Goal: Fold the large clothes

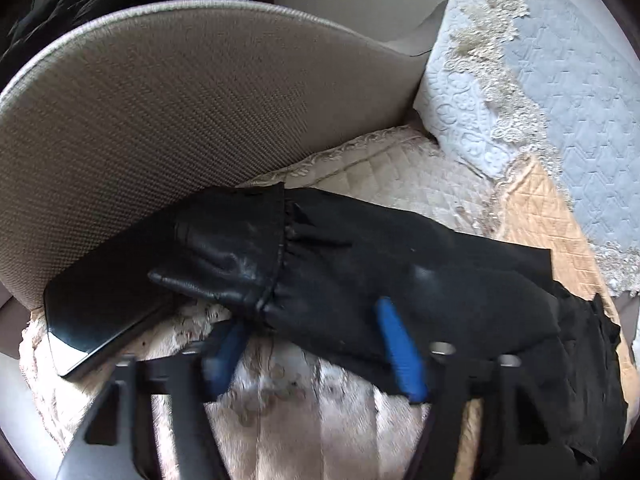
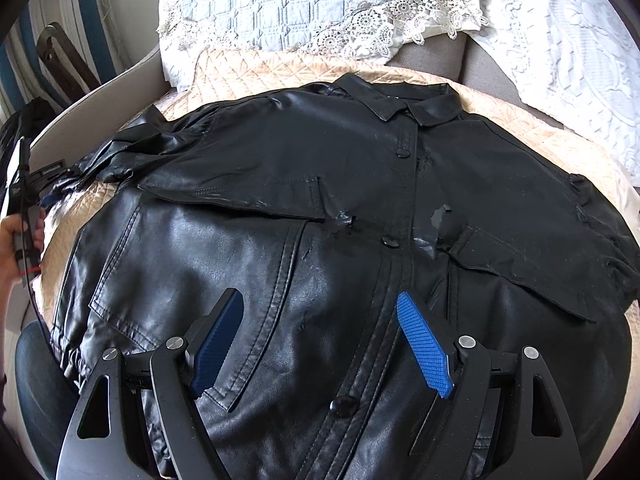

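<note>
Grasping the jacket [image 2: 280, 208] sleeve [image 1: 320, 264], left claw [image 1: 316, 320]; right claw [image 2: 320, 312] released.

A dark phone [image 1: 100, 312] lies at the left edge of the quilted beige cover [image 2: 256, 72], leaning against the sofa's woven armrest [image 1: 160, 120]. Pale blue quilted cushions with lace trim [image 2: 280, 4] stand along the back edge.

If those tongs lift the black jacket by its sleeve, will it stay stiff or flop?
Probably flop: the black jacket lies creased and draped over the quilt. Its shiny, leather-like surface may slip. The sleeve bunches at its cuff, so it will likely trail the body behind.
</note>
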`<state>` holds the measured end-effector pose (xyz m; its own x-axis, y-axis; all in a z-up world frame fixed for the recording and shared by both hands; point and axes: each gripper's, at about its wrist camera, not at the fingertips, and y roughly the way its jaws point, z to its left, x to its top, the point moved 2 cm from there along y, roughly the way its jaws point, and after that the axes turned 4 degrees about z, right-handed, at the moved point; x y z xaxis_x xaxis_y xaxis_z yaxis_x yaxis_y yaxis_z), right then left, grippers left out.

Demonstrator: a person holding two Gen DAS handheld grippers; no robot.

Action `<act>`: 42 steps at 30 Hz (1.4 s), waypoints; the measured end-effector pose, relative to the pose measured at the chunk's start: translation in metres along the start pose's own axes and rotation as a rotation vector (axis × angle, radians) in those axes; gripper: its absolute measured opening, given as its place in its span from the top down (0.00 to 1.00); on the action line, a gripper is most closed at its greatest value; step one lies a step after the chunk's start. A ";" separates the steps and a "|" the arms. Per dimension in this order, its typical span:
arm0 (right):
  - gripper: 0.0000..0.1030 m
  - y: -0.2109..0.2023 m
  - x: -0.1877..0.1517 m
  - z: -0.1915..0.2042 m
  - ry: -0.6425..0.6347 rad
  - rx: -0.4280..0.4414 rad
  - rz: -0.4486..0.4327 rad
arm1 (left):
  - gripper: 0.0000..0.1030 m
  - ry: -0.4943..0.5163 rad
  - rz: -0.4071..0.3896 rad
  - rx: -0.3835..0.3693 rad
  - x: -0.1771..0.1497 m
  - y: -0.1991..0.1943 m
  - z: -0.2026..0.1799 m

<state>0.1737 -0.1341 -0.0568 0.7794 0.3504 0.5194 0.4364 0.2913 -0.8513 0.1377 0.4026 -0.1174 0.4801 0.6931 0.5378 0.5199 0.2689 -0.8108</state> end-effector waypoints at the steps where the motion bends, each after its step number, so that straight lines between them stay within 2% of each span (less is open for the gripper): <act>1: 0.23 -0.001 0.000 0.000 0.000 0.000 -0.002 | 0.74 -0.004 -0.006 0.019 0.002 0.003 0.001; 2: 0.23 -0.002 0.000 -0.001 0.001 0.001 -0.003 | 0.85 -0.009 -0.011 0.017 0.005 0.003 0.001; 3: 0.23 -0.003 -0.001 -0.002 0.003 0.002 -0.006 | 0.89 -0.013 -0.011 0.007 0.009 0.002 0.001; 5: 0.23 -0.007 -0.003 -0.004 0.010 0.004 -0.015 | 0.93 0.004 -0.038 -0.005 0.016 -0.011 -0.006; 10: 0.23 -0.015 -0.009 -0.017 0.038 -0.003 -0.029 | 0.94 0.120 -0.164 -0.145 0.039 -0.079 -0.064; 15: 0.23 -0.023 -0.018 -0.037 0.106 0.007 -0.048 | 0.94 0.282 -0.242 -0.371 0.036 -0.145 -0.161; 19: 0.23 -0.027 -0.025 -0.053 0.151 0.008 -0.048 | 0.94 0.423 -0.203 -0.543 -0.004 -0.163 -0.252; 22: 0.23 -0.032 -0.031 -0.065 0.190 0.013 -0.058 | 0.93 0.512 -0.105 -0.632 -0.050 -0.151 -0.305; 24: 0.23 -0.035 -0.034 -0.074 0.213 0.017 -0.064 | 0.92 0.563 -0.003 -0.669 -0.082 -0.126 -0.337; 27: 0.23 -0.034 -0.038 -0.083 0.243 0.034 -0.061 | 0.82 0.621 0.149 -0.661 -0.134 -0.087 -0.360; 29: 0.23 -0.032 -0.040 -0.088 0.268 0.047 -0.055 | 0.77 0.640 0.230 -0.651 -0.154 -0.069 -0.363; 30: 0.23 -0.031 -0.040 -0.091 0.284 0.062 -0.051 | 0.73 0.640 0.251 -0.677 -0.158 -0.070 -0.358; 32: 0.23 -0.030 -0.038 -0.096 0.307 0.089 -0.051 | 0.64 0.646 0.214 -0.716 -0.153 -0.087 -0.340; 34: 0.23 -0.028 -0.032 -0.097 0.321 0.114 -0.061 | 0.50 0.608 0.113 -0.748 -0.132 -0.109 -0.315; 35: 0.23 -0.027 -0.027 -0.097 0.326 0.126 -0.070 | 0.45 0.580 0.069 -0.739 -0.120 -0.113 -0.302; 37: 0.26 -0.024 -0.014 -0.095 0.326 0.149 -0.088 | 0.44 0.524 0.024 -0.621 -0.100 -0.099 -0.278; 38: 0.31 -0.018 -0.001 -0.091 0.324 0.162 -0.099 | 0.45 0.499 0.026 -0.559 -0.092 -0.087 -0.267; 39: 0.34 -0.014 0.008 -0.088 0.322 0.166 -0.100 | 0.45 0.476 0.040 -0.515 -0.087 -0.075 -0.256; 41: 0.52 0.004 0.036 -0.077 0.305 0.192 -0.091 | 0.45 0.419 0.099 -0.449 -0.085 -0.050 -0.234; 42: 0.56 0.012 0.046 -0.072 0.301 0.204 -0.086 | 0.47 0.398 0.128 -0.430 -0.087 -0.040 -0.227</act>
<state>0.2472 -0.1788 -0.0482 0.8543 0.0487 0.5175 0.4310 0.4900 -0.7577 0.2355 0.1803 -0.0792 0.7426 0.3757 0.5545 0.6397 -0.1527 -0.7533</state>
